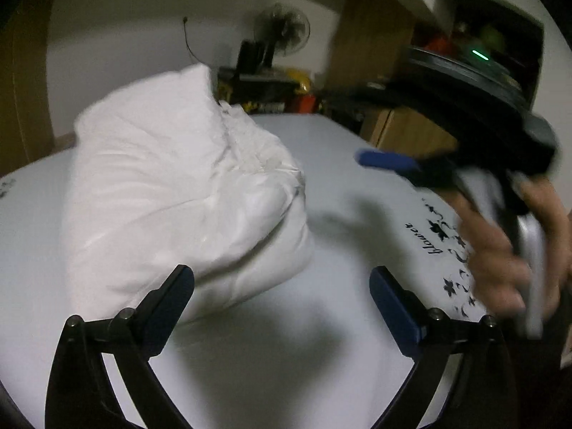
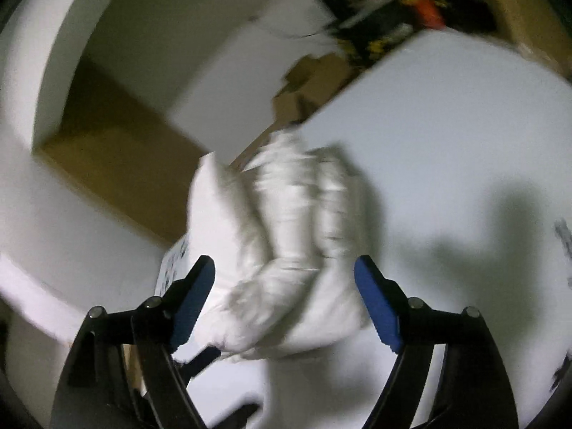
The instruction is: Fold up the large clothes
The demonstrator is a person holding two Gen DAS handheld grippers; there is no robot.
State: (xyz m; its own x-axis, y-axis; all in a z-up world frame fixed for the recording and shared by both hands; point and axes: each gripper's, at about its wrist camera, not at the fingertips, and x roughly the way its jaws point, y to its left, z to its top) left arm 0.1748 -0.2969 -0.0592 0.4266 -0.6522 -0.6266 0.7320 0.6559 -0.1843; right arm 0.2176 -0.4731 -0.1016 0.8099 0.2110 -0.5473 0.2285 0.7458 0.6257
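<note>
A bulky white padded garment (image 1: 171, 200) lies folded into a thick bundle on the pale bed sheet (image 1: 286, 357). My left gripper (image 1: 282, 282) is open and empty, hovering just in front of the bundle's near edge. In the left wrist view my right gripper (image 1: 384, 161) appears blurred at the right, held by a hand. In the right wrist view the same bundle (image 2: 293, 250) lies just beyond my open right gripper (image 2: 286, 271); the frame is blurred by motion. Neither gripper holds cloth.
The sheet has a black floral print (image 1: 450, 250) near its right edge. Behind the bed stand a fan (image 1: 282, 30), a cluttered dark shelf (image 1: 264, 85) and cardboard boxes (image 2: 307, 82). A white wall (image 2: 136, 35) and wooden panelling (image 2: 118, 164) lie at the left.
</note>
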